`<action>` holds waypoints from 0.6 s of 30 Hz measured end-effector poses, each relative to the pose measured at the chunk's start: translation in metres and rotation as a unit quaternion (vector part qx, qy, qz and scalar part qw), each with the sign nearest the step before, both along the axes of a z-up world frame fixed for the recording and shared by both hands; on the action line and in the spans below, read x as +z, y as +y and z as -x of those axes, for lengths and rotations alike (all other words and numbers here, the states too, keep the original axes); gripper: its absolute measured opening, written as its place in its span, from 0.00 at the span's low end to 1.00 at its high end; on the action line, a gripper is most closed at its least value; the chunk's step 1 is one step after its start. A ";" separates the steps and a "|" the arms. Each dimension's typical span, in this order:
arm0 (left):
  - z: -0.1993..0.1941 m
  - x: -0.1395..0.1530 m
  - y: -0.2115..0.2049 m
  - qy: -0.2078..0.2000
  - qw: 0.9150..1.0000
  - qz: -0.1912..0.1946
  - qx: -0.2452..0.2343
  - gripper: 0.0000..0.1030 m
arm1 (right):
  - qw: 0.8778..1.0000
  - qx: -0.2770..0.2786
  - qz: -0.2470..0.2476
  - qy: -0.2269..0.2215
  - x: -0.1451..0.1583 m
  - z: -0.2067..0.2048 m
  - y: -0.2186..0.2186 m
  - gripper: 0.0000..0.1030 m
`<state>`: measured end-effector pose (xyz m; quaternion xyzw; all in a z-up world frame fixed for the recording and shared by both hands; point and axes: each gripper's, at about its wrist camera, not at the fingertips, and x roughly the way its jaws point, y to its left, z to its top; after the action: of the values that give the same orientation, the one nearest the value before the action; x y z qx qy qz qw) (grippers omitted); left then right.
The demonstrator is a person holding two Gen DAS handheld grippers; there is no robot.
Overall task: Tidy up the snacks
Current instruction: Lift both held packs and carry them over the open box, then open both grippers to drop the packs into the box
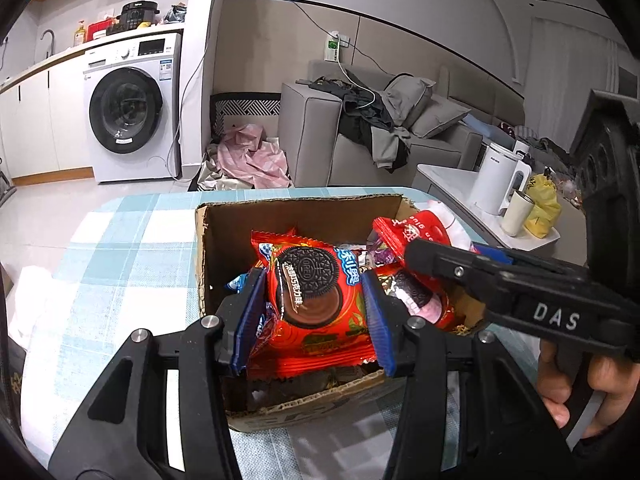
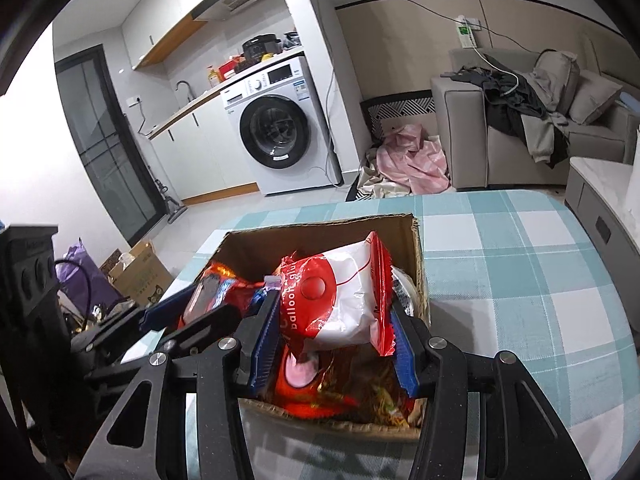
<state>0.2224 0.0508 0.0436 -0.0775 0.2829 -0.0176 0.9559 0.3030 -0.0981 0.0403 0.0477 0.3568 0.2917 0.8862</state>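
Observation:
An open cardboard box (image 1: 280, 210) (image 2: 320, 230) stands on the blue-checked tablecloth and holds several snack packs. My left gripper (image 1: 310, 312) is shut on a red Oreo pack (image 1: 316, 300) and holds it over the box's near half. My right gripper (image 2: 338, 334) is shut on a red-and-white snack bag (image 2: 344, 300) above the box's right side. The right gripper's black body (image 1: 500, 284) crosses the left wrist view from the right, with the bag (image 1: 416, 228) at its tip. The left gripper (image 2: 168, 316) shows at the left of the right wrist view.
The checked tablecloth (image 2: 520, 272) spreads right of the box. A low white table (image 1: 452, 180) with a kettle (image 1: 496, 176), cup and yellow bag stands right. A sofa (image 1: 360, 136), washing machine (image 1: 128, 108) and clothes pile lie beyond.

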 end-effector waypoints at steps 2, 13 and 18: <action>-0.003 -0.002 0.000 -0.001 1.000 -0.006 0.002 0.44 | 1.000 -0.003 0.000 0.001 -0.002 -0.004 0.002 0.49; -0.009 -0.008 -0.003 0.005 1.000 -0.003 -0.004 0.44 | 1.000 -0.002 0.010 0.004 -0.001 -0.009 0.005 0.55; -0.009 -0.007 -0.002 0.005 1.000 0.001 -0.005 0.44 | 1.000 0.000 0.006 -0.006 0.000 -0.005 -0.004 0.64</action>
<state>0.2315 0.0487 0.0362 -0.0771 0.2882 -0.0218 0.9542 0.3082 -0.1019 0.0404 0.0409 0.3531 0.2903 0.8885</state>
